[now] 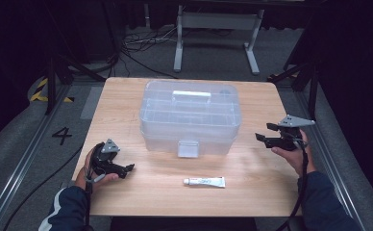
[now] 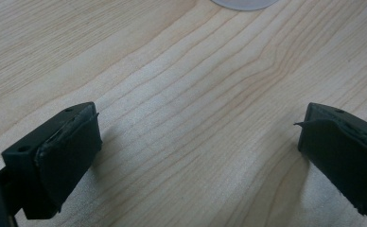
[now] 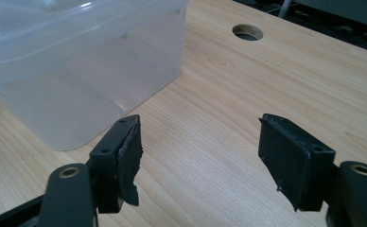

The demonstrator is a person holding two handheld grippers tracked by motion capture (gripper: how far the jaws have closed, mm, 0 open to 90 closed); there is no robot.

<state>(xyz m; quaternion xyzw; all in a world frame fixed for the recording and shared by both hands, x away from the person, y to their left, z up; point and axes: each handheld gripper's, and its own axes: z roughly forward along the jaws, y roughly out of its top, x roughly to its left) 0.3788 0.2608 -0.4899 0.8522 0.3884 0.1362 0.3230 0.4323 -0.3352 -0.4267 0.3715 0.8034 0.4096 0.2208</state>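
Right gripper view, right gripper (image 3: 200, 156) wide, seemingly empty

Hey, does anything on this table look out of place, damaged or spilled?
Nothing spilled or askew. The clear plastic box sits closed and square on the table, and the white tube lies flat in front of it. One oddity: the right hand-held gripper has a torn, ragged pad.
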